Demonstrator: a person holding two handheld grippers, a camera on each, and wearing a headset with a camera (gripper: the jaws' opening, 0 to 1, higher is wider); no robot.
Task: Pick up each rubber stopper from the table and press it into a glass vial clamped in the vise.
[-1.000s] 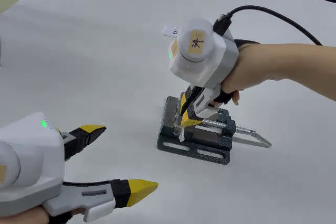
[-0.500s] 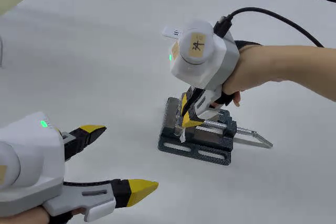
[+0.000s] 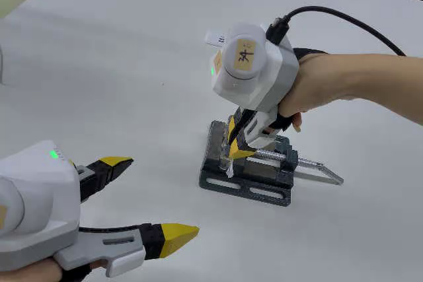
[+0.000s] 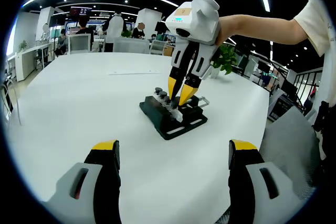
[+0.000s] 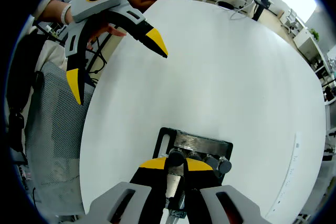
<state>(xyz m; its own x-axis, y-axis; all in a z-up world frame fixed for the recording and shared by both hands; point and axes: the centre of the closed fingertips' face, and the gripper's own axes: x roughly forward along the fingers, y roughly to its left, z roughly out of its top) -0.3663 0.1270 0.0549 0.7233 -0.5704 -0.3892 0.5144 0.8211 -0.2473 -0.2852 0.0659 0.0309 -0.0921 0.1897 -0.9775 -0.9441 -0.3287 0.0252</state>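
A small black vise stands on the white table and holds a row of vials. Dark rubber stoppers cap two of them. My right gripper points down at the vise's left end. Its yellow tips are shut on a dark rubber stopper on top of a vial there. In the left gripper view the right gripper stands over the vise. My left gripper hovers open at the near left, well short of the vise, with nothing between its fingers.
The vise's screw handle sticks out to the right. A cable trails from the right gripper. A paper slip lies far back on the table. A mesh chair stands beside the table edge. People sit in the background.
The right gripper has shifted slightly up and left over the vise, still closed at the same vial. The left gripper has hardly moved.
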